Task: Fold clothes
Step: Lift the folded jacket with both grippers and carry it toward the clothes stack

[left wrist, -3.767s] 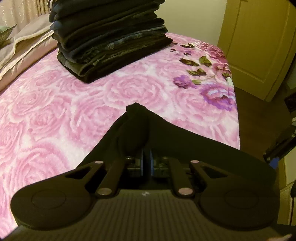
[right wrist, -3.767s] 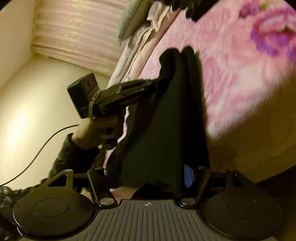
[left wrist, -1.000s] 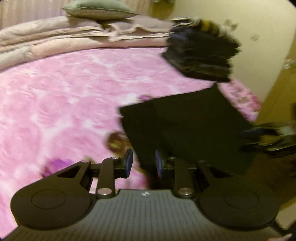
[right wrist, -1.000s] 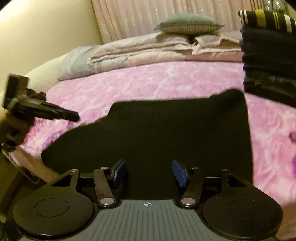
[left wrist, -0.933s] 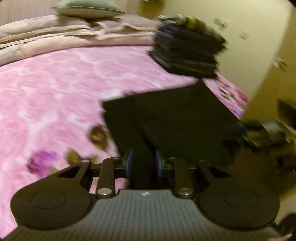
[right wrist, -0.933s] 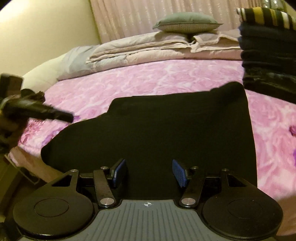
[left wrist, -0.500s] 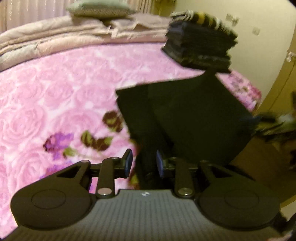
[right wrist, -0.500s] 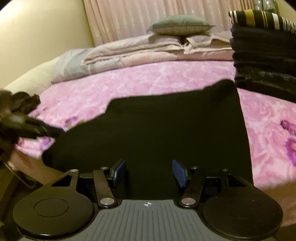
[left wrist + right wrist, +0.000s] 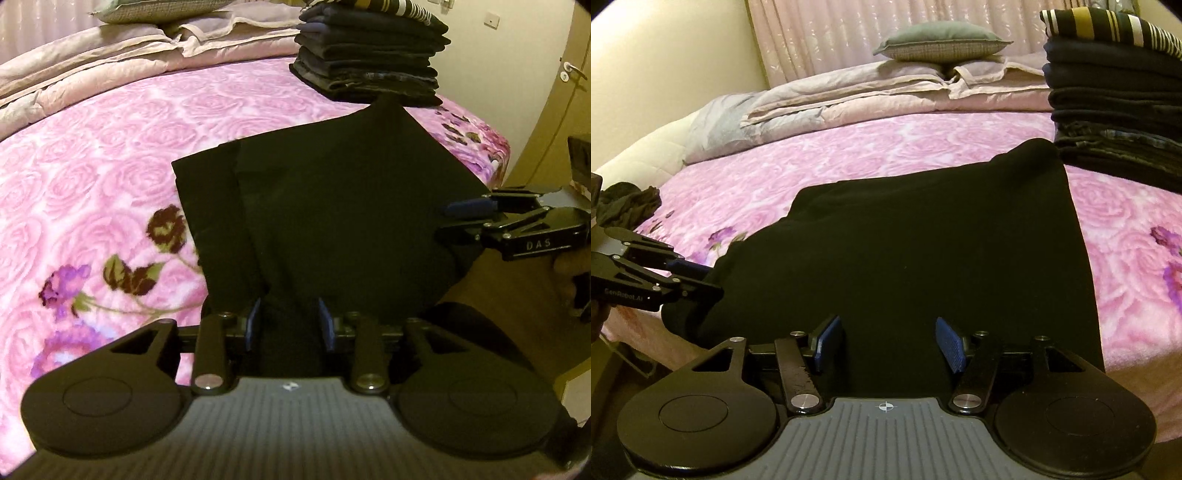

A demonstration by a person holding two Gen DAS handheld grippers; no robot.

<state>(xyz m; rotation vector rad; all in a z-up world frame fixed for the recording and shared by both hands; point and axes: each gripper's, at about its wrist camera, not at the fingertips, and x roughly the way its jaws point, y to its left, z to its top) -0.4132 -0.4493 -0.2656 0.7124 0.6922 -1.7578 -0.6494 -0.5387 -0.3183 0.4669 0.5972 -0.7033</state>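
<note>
Black garment lies flat on the bed, overhanging its near edge, apparently only part-folded. Stack of folded clothes stands finished behind. Left gripper and right gripper: jaws apart, gripping nothing.

Black garment: near end hidden behind left gripper body. Folded stack: cut by right frame edge. Garment folds unreadable, too dark.

Black garment; pink bedspread (rose-patterned).
</note>
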